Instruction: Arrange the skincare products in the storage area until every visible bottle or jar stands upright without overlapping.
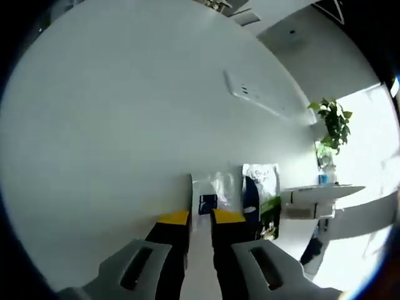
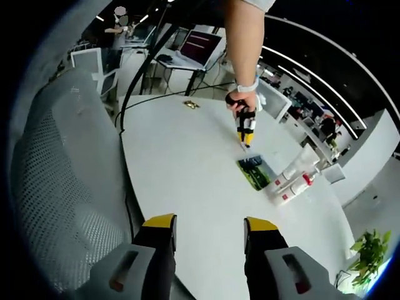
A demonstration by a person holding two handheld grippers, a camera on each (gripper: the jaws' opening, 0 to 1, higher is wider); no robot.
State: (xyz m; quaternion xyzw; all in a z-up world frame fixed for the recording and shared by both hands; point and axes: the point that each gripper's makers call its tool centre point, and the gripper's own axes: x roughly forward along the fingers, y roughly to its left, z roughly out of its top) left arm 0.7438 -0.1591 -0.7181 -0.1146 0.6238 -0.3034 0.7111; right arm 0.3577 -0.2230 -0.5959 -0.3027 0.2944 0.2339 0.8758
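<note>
— Left tongs [image 1: 200,219]?
— Pressed nearly together on the near edge of a clear sachet [image 1: 211,190] lying flat on the white bench [image 1: 112,125]. Just beside it, to the right in the left gripper view, a second sachet [image 1: 260,187] with a dark blue and green print, also flat.
— And from the other side?
— Seen in the right gripper view far across the bench, those same left tongs [image 2: 245,139] held in a hand [image 2: 242,103], tip down at the bench right by the printed sachet [image 2: 254,172].
— Right tongs [image 2: 207,224]?
— Spread wide, holding nothing, hovering over the near edge of the bench [image 2: 187,162].
— Bottles?
— Two white bottles [image 2: 292,181] with red marks, lying on their sides close together, just past the printed sachet. Touching or not, cannot tell.
— Anything else around?
— Mesh chair [image 2: 56,169] at the left of the right gripper view, a potted plant [image 1: 331,125] beyond the bench in the left gripper view, a small yellowish item [image 2: 191,104] far back on the bench.
</note>
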